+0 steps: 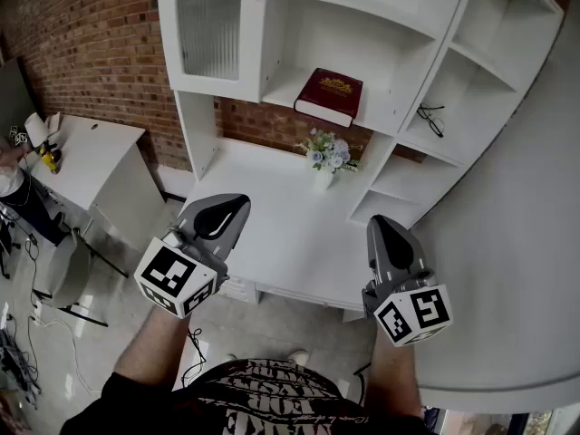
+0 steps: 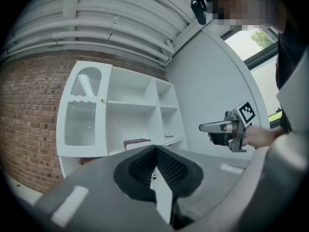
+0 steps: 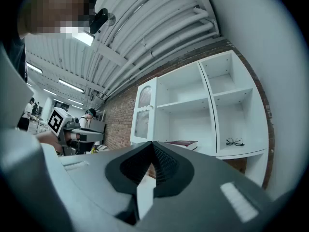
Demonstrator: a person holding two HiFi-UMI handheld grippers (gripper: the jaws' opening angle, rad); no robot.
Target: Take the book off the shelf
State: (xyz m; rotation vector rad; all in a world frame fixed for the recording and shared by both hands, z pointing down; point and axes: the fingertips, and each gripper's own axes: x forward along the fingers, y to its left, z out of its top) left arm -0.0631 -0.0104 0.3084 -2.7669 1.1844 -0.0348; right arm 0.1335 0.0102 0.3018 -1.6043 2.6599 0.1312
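A dark red book lies flat on the middle shelf of a white shelf unit. It also shows in the left gripper view as the book and in the right gripper view as the book. My left gripper and right gripper hover side by side in front of the unit's desk, well below and short of the book. Both are shut with nothing between the jaws. The left gripper and right gripper point towards the shelves.
A small vase of flowers stands on the white desk surface below the book. Glasses lie in the right compartment. A ribbed-glass cabinet door is at upper left. A curved white wall rises on the right, a side table on the left.
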